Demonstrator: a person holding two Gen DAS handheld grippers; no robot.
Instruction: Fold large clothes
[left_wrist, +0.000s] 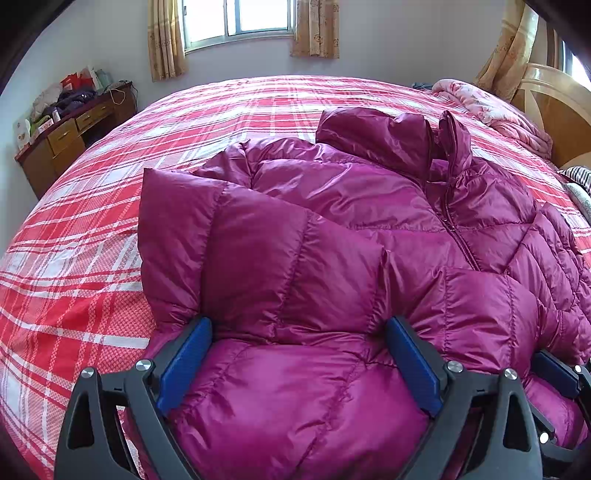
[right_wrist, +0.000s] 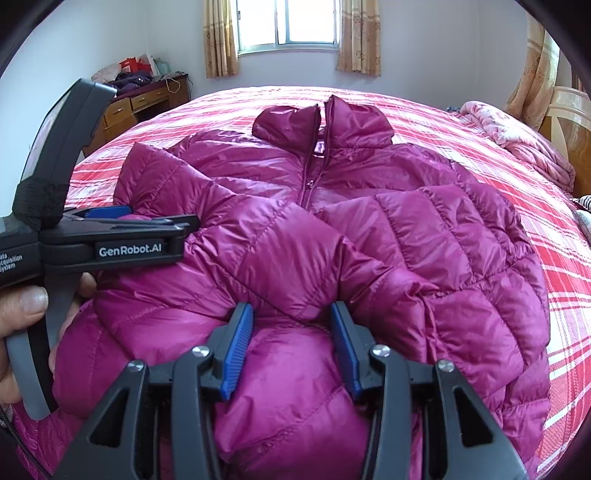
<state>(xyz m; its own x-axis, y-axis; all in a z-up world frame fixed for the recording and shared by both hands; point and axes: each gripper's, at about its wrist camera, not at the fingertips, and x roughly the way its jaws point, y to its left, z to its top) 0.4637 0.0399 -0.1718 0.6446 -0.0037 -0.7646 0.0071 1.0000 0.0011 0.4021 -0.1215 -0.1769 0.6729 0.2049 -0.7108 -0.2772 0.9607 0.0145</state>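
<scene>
Fingers of both grippers (left_wrist: 299, 369) (right_wrist: 291, 350) clamped on magenta puffer jacket (right_wrist: 332, 229) hem

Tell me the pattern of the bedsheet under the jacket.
Red and white plaid. The bedsheet shows best in the left wrist view.

magenta quilted jacket (right_wrist: 332, 229) on a red-and-white plaid bedsheet (right_wrist: 517, 177); black tongs (right_wrist: 291, 347) with blue pads (right_wrist: 236, 347); tan patterned curtains (right_wrist: 358, 37) at twelve o'clock; brown dresser (right_wrist: 147, 103).
</scene>
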